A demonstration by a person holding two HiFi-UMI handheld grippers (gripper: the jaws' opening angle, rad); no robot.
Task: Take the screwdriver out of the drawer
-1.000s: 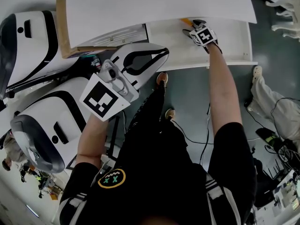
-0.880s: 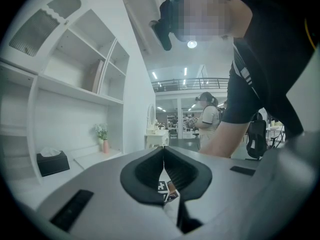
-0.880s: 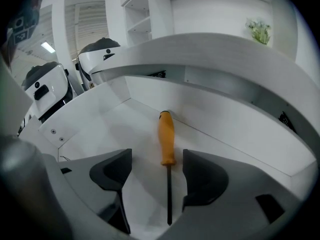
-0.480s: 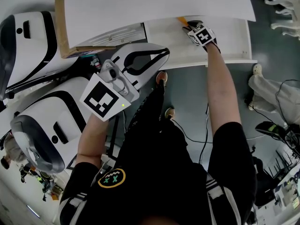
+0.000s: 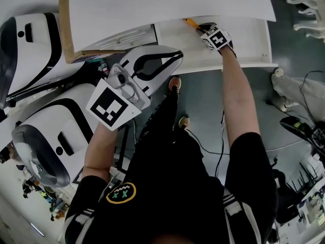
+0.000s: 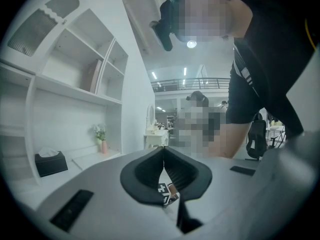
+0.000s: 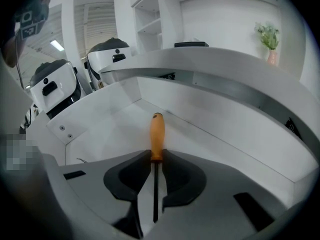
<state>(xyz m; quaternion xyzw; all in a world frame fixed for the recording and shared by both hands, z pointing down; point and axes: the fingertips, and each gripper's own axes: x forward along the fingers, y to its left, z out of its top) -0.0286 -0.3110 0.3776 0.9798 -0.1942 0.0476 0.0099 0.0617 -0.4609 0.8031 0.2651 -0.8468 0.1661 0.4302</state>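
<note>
The screwdriver (image 7: 157, 134) has an orange handle and a thin dark shaft. It lies inside the open white drawer (image 7: 110, 129), handle pointing away from me. My right gripper (image 7: 157, 156) has just been closing and its pads now press on the screwdriver where handle meets shaft. In the head view the orange handle (image 5: 191, 23) sticks out from the right gripper (image 5: 200, 28) under the desk top's edge, over the drawer (image 5: 249, 44). My left gripper (image 5: 175, 55) hangs near my body, away from the drawer. Its jaws (image 6: 164, 151) meet at the tips with nothing between them.
A white desk top (image 5: 167, 4) overhangs the drawer's back. White-and-black machine shells (image 5: 30, 50) and a wooden frame (image 5: 66, 29) stand at the left. Cables (image 5: 213, 146) lie on the grey floor. Wall shelves (image 6: 75, 74) and a dark tissue box (image 6: 50, 162) show beyond the left gripper.
My right gripper has shifted slightly left in the drawer, and the orange handle has moved left with it. The left gripper has stayed in place.
</note>
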